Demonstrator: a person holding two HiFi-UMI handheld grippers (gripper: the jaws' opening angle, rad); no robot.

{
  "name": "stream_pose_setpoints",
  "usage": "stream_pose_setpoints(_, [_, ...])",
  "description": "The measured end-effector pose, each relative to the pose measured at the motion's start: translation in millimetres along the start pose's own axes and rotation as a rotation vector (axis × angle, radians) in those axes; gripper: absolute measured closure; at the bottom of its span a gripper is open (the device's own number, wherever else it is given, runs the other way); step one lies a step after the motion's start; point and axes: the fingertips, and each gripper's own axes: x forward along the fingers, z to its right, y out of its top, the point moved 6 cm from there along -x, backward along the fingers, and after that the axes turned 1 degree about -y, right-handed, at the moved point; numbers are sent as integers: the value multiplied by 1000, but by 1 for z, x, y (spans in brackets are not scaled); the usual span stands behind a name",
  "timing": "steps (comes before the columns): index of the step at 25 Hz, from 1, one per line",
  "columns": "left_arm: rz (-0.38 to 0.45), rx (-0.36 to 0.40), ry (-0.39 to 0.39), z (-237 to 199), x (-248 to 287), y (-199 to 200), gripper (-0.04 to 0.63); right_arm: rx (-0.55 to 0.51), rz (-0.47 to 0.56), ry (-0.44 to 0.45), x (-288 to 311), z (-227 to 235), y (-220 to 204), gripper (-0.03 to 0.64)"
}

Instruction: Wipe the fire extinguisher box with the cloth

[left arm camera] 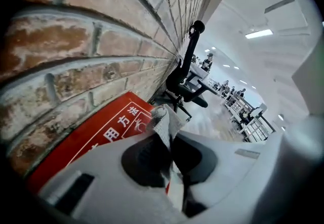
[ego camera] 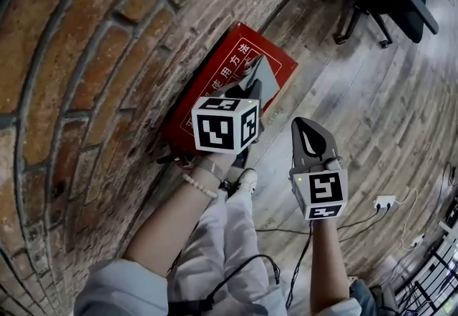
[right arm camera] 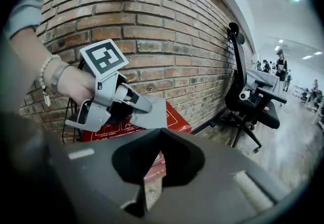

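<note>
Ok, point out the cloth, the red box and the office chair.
cloth [left arm camera: 166, 122]: left gripper view, on the bunched upper fold.
red box [ego camera: 215, 80]: head view, on its printed front.
office chair [right arm camera: 237, 68]: right gripper view, on the backrest.

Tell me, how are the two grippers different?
The left gripper's jaws are shut on a grey cloth; the right gripper's jaws are shut on nothing. The left gripper reaches over the red box by the brick wall; the right gripper hangs aside over the wooden floor. The left gripper looks light grey, the right gripper darker. Both carry a cube with black-and-white square markers.
</note>
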Motion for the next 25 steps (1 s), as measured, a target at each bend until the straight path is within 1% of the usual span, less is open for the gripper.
stream_pose_setpoints(4, [-7, 21, -30, 14, 31, 12, 581, -6, 5, -12, 2, 14, 2, 606])
stream_pose_setpoints(8, [-14, 52, -35, 24, 57, 19, 580, 4, 5, -22, 2, 26, 0, 606])
stream_pose_setpoints(11, [-23, 38, -33, 26, 72, 19, 581, 7, -1, -25, 1, 32, -5, 606])
stream_pose_setpoints(14, [-55, 36, -12, 23, 84, 15, 581, 11, -9, -28, 0, 35, -9, 606])
stream_pose_setpoints(20, [-100, 70, 56, 16, 95, 10, 581, 27, -15, -33, -3, 40, -16, 606])
stream_pose_setpoints(25, [-126, 87, 70, 17, 98, 9, 581, 34, -22, -34, -4, 39, -20, 606])
